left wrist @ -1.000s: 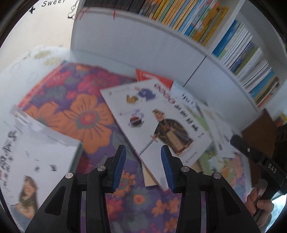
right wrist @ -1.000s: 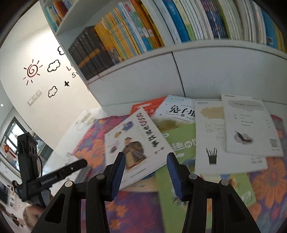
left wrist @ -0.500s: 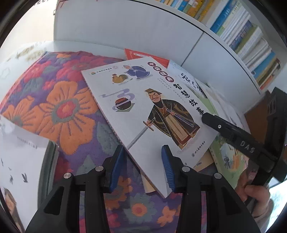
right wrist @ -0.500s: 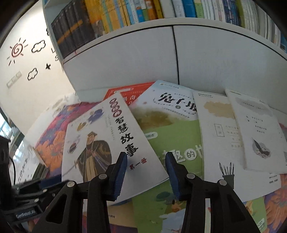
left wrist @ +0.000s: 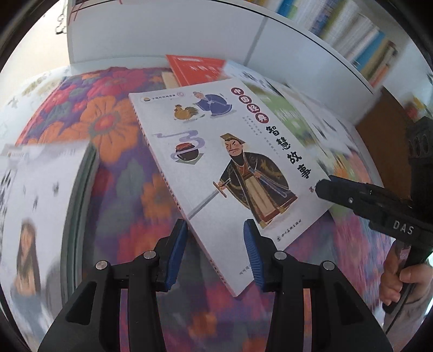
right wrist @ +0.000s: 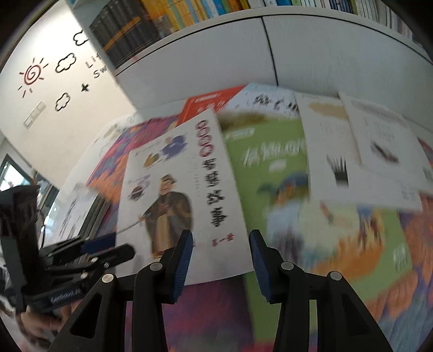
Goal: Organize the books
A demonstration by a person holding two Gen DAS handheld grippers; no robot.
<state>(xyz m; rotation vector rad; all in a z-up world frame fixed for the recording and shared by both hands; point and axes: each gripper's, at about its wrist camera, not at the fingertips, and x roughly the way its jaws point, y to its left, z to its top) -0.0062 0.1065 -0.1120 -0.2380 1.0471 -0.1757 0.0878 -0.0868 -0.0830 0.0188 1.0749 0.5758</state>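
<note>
I found the right wrist view badly smeared, its green book (right wrist: 273, 162) and white sheets (right wrist: 360, 151) illegible, and the shelf (left wrist: 311, 54) books cut off at the frame edge. The glossy warrior book (left wrist: 230, 168) lay flat on a floral quilt (left wrist: 108, 127), overlapping a red book (left wrist: 194, 69). My left gripper (left wrist: 215, 253) pointed steeply down, blue ribbed pads apart astride its near corner without pressing; my right gripper (right wrist: 220, 261) hovered likewise parted at its lower edge, clamping nothing.

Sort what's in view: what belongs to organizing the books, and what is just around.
Job:
- warrior-cover book
- green book
- red book
- two white booklets
- bookshelf
- left gripper
- right gripper

Just around:
- floral cloth
- wall decals
</note>
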